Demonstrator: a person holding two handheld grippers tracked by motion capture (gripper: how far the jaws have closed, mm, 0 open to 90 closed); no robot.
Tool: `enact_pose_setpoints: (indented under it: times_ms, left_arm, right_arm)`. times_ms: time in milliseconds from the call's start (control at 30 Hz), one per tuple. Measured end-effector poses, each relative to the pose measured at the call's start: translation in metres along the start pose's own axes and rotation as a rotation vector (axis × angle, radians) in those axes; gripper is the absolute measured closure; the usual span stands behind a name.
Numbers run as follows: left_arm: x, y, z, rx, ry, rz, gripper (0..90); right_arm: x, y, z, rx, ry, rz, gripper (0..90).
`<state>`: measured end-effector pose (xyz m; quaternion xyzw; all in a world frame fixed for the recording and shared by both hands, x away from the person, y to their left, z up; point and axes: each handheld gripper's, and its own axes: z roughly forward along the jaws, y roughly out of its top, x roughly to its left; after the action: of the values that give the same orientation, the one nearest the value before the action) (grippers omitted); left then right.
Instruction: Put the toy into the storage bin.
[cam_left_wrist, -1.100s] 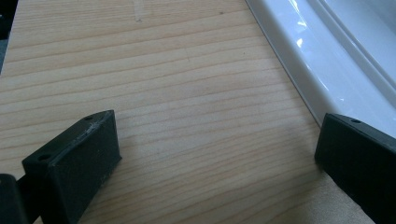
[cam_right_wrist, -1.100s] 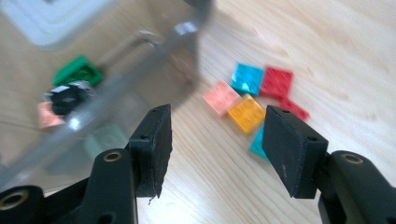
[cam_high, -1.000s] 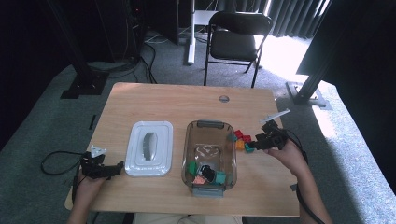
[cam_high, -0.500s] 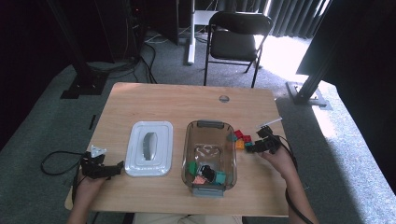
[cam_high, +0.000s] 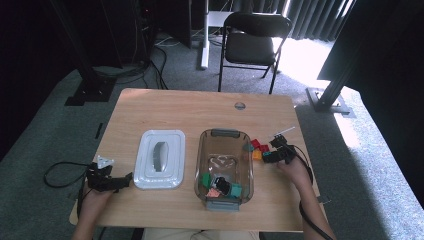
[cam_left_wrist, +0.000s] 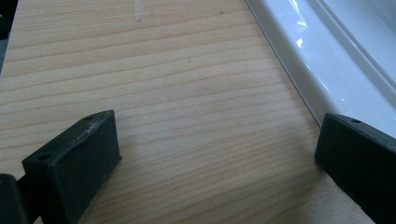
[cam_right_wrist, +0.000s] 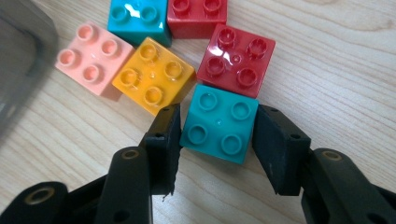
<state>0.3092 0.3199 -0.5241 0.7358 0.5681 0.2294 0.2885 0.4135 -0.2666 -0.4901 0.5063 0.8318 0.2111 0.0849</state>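
Teal brick (cam_right_wrist: 219, 122) sits on the table just right of the clear bin (cam_high: 248, 172), pinched as the right gripper's (cam_right_wrist: 217, 140) jaws have just been closing; the left gripper (cam_left_wrist: 217, 154) gapes, empty, beside the white lid (cam_left_wrist: 327, 56).

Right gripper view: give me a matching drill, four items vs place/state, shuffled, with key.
Items
1. teal brick
2. orange brick
3. white lid
4. left gripper

Places or states
A. flat on the table, left of the clear bin
B. jaws open over bare wood
C. between the jaws of the right gripper
D. on the table, between the pink brick and a red brick

Pairs: 1-C, 2-D, 3-A, 4-B
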Motion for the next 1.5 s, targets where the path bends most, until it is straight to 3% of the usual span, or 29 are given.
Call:
enact_pose_setpoints:
  times_ms: [300, 733, 1267, 1433, 1500]
  left_arm:
    - [0.0, 0.0, 0.0, 0.0, 0.0, 0.0, 0.5]
    - [0.0, 0.0, 0.0, 0.0, -0.001, 0.0, 0.5]
    - [0.0, 0.0, 0.0, 0.0, -0.001, 0.0, 0.5]
    - [0.0, 0.0, 0.0, -0.002, -0.001, -0.001, 0.5]
    - [0.0, 0.0, 0.0, -0.002, -0.001, -0.002, 0.5]
  right_arm:
    - [0.002, -0.001, -0.001, 0.018, -0.003, -0.031, 58.3]
    - [0.005, -0.01, -0.031, -0.012, 0.028, -0.06, 58.4]
    - [0.033, -0.002, -0.084, -0.083, 0.07, -0.175, 58.4]
    - [0.043, 0.001, -0.099, -0.11, 0.119, -0.21, 58.4]
    - [0.047, 0.002, -0.104, -0.115, 0.114, -0.228, 58.4]
